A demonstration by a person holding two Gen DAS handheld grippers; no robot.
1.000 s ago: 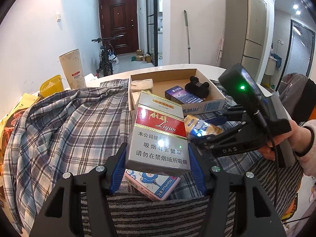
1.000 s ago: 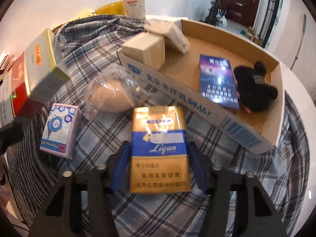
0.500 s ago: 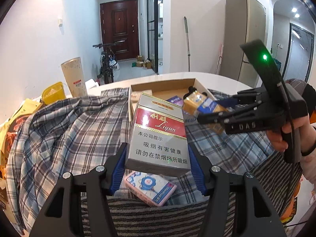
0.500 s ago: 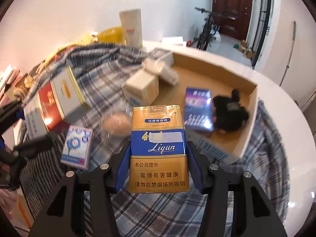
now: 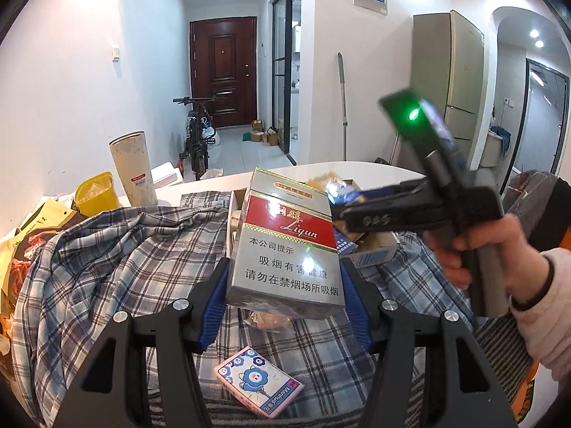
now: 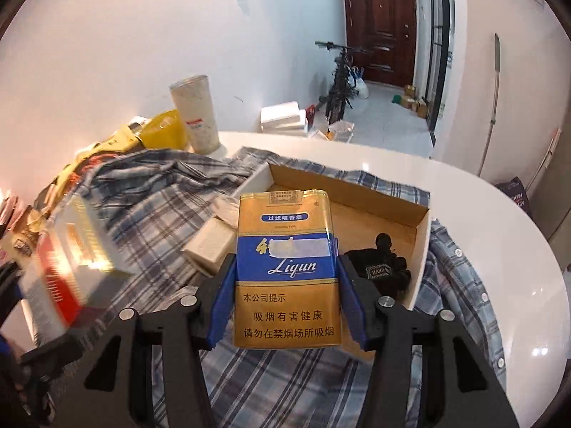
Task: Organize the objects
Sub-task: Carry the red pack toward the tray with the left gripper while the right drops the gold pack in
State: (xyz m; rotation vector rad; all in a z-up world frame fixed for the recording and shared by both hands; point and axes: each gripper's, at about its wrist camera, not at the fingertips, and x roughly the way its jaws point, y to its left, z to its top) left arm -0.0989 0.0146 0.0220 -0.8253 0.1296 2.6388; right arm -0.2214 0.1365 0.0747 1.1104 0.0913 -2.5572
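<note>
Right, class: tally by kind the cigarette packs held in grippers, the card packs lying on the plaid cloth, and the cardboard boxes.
Cigarette packs held: 2 (red and silver pack, gold and blue pack)
Card packs on cloth: 1 (pink card pack)
Cardboard boxes: 1 (cardboard box)
Total: 4

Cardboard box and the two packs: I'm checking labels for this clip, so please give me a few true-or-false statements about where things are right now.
1. The left hand-held gripper holds a red and silver pack. True.
2. The right hand-held gripper is empty. False: its pads clamp a gold and blue pack.
3. A black pouch lies inside the cardboard box. True.
4. The pink card pack is in the box. False: it lies on the plaid cloth, below the left hand-held gripper.
5. The box sits on bare floor. False: it rests on the cloth on the white table.
</note>
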